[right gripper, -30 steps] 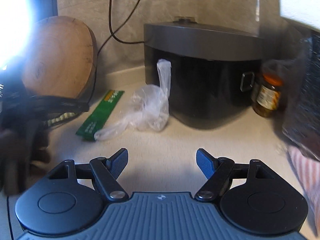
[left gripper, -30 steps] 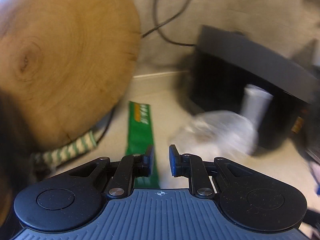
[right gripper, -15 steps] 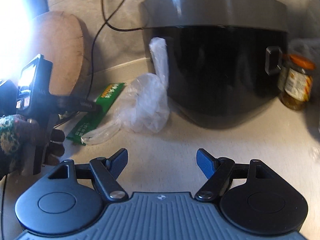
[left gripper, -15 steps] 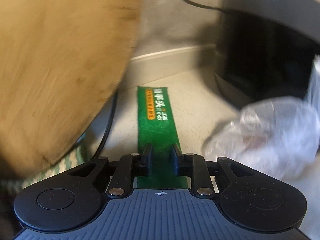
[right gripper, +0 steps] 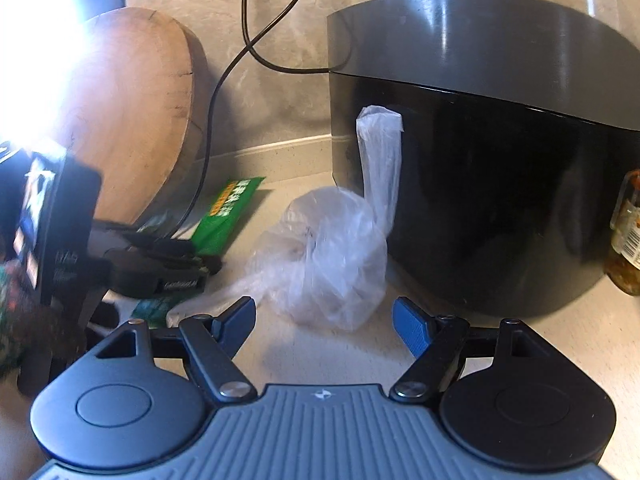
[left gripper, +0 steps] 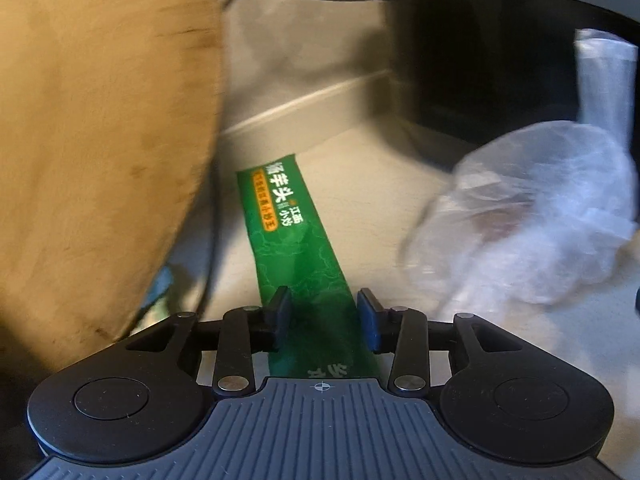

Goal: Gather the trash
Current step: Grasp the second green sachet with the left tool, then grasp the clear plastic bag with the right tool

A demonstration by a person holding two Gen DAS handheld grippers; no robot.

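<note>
A long green snack wrapper (left gripper: 288, 216) lies flat on the pale counter. My left gripper (left gripper: 324, 312) is low over its near end, jaws opening, one finger on each side of the strip and no pad pressing it. The right wrist view shows the same wrapper (right gripper: 228, 212) with the left gripper (right gripper: 204, 266) on it. A crumpled clear plastic bag (right gripper: 320, 256) sits just beyond my right gripper (right gripper: 324, 320), which stands open with nothing between its fingers. The bag (left gripper: 532, 220) also appears at the right of the left wrist view.
A round wooden chopping board (right gripper: 132, 120) leans against the wall on the left, with a striped cloth (left gripper: 160, 292) at its foot. A dark rice cooker (right gripper: 500, 160) stands behind the bag, its cable (right gripper: 216, 92) running down the wall. A jar (right gripper: 628, 240) is at far right.
My left gripper came down and forward over the green wrapper and its jaws spread wider around it. My right gripper moved closer to the plastic bag, still open.
</note>
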